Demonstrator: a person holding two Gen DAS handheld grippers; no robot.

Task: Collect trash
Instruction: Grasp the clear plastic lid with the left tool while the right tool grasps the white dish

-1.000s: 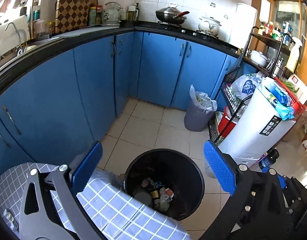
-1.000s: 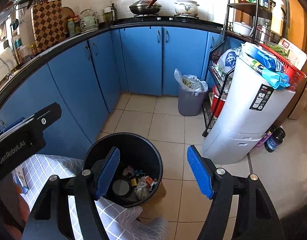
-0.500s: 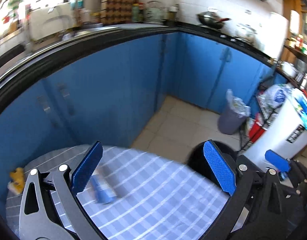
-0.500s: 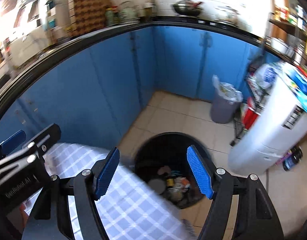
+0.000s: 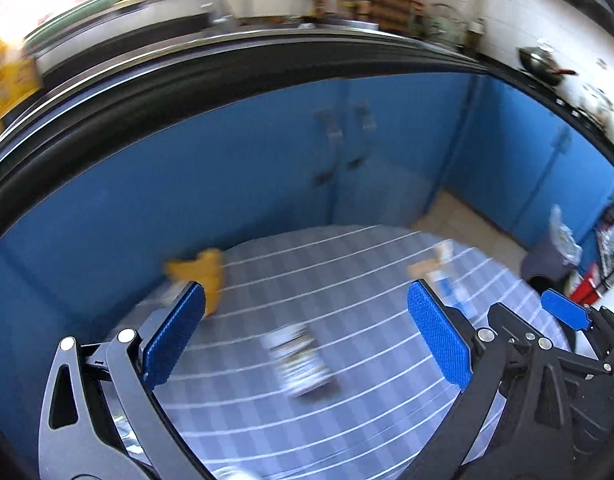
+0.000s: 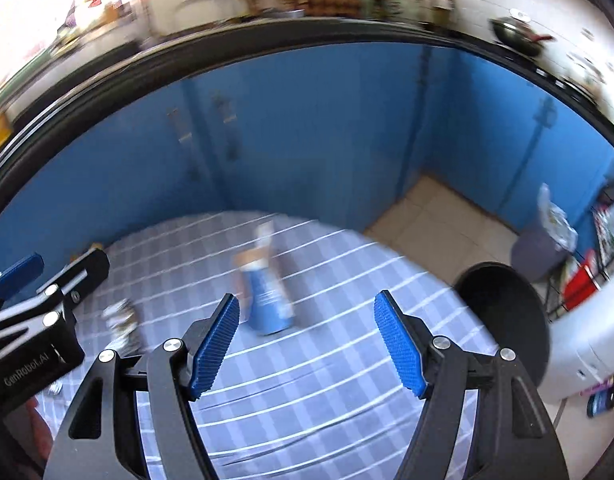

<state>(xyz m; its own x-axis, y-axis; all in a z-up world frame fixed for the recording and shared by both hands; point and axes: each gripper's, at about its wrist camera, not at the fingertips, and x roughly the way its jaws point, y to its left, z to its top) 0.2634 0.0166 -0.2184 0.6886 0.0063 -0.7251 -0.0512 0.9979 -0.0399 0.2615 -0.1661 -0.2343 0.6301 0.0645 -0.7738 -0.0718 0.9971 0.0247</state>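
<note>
A blue carton lies on the round checked table, just past the right gripper at about its 11 o'clock, untouched. In the left wrist view the same carton sits at 1 o'clock, near the table's far right edge. A blurred dark-and-white wrapper lies between the left gripper's fingers, slightly beyond their tips; contact cannot be told. A yellow scrap rests by the table's far rim at 11 o'clock, close to the blue cabinets.

Both grippers have their blue pads spread apart with nothing clamped; the left gripper is the wider. The left gripper shows at 9 o'clock in the right view.

The black bin stands off the table's right edge at 3 o'clock, with bare floor tiles beyond, and open cloth lies between the pieces.
</note>
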